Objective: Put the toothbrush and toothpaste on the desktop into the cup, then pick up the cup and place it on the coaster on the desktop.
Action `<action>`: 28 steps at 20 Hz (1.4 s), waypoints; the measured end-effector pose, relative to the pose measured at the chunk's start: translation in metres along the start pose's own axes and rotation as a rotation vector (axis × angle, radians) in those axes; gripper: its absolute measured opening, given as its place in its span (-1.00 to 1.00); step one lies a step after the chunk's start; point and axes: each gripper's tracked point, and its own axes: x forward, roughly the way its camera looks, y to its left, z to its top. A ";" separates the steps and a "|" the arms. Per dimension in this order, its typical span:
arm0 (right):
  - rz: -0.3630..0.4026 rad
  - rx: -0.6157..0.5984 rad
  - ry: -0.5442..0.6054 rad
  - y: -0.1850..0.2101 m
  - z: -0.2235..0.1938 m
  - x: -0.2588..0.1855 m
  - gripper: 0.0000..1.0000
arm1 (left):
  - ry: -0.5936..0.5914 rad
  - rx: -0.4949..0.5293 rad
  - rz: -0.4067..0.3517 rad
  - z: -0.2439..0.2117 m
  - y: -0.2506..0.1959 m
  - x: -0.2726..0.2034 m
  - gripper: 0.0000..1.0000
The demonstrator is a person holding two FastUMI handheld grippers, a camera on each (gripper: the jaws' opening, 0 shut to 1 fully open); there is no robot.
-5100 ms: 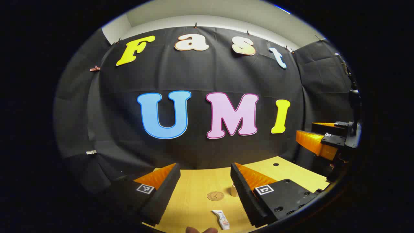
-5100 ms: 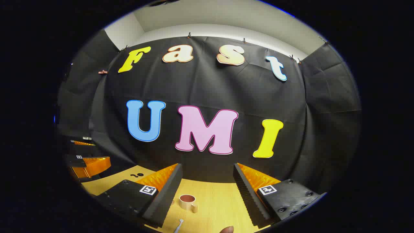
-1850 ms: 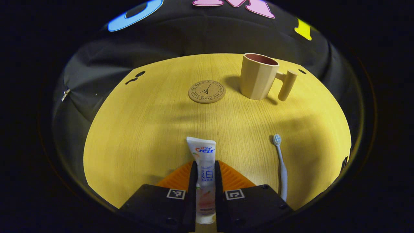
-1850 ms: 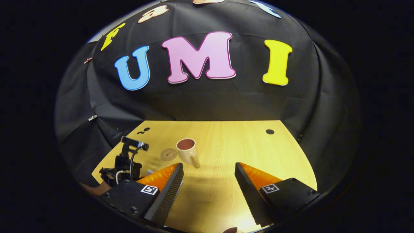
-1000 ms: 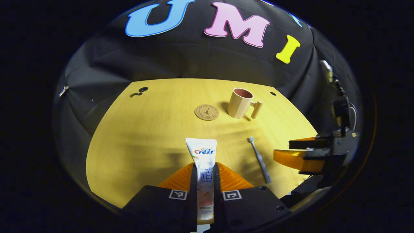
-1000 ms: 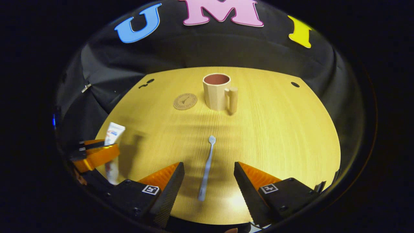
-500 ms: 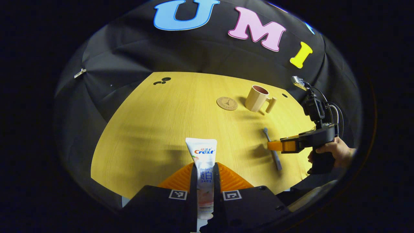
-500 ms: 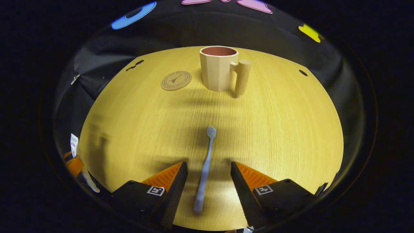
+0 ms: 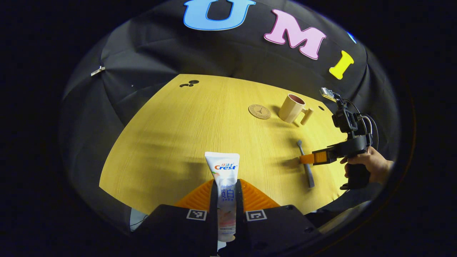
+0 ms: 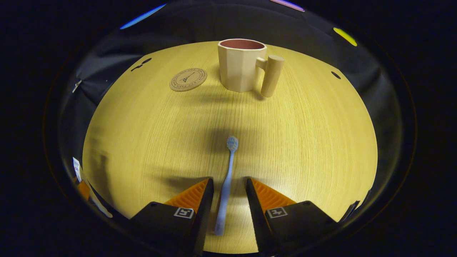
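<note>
Black cloth walls close round a pale yellow wood-grain bench (image 10: 303, 142), and nothing of the task is finished on it yet. The left gripper (image 9: 226, 200) has its jaws clenched on the white plastic toothpaste tube (image 9: 224, 178), held up above the bench's near edge with the tube's flat end pointing away. The right gripper (image 10: 228, 200), held in a hand (image 9: 371, 165), sits low at the near edge with its jaws astride the handle of the slim light-blue toothbrush (image 10: 228, 171); they stand a little apart from it on both sides, so the brush is not yet gripped and lies flat on the bench. Toward the far edge stands the beige faceted cup with a peg-like handle (image 10: 242, 66), upright; the part of its reddish inside that shows holds nothing. Just beside it lies the round cork coaster (image 10: 188, 79), bare. By my reading, both items must yet go into the cup, and the cup onto the coaster.
</note>
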 end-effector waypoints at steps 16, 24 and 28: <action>-0.016 0.004 -0.002 -0.002 -0.008 -0.006 -0.85 | -0.036 -0.064 0.023 -0.006 -0.001 -0.008 -0.50; 0.253 0.140 -0.324 0.017 0.035 -0.077 -0.87 | -0.198 -0.138 -0.097 0.052 -0.042 -0.016 -0.50; 0.337 0.172 -0.448 0.012 0.060 -0.113 -0.87 | -0.352 -0.117 -0.185 0.128 -0.086 -0.012 -0.51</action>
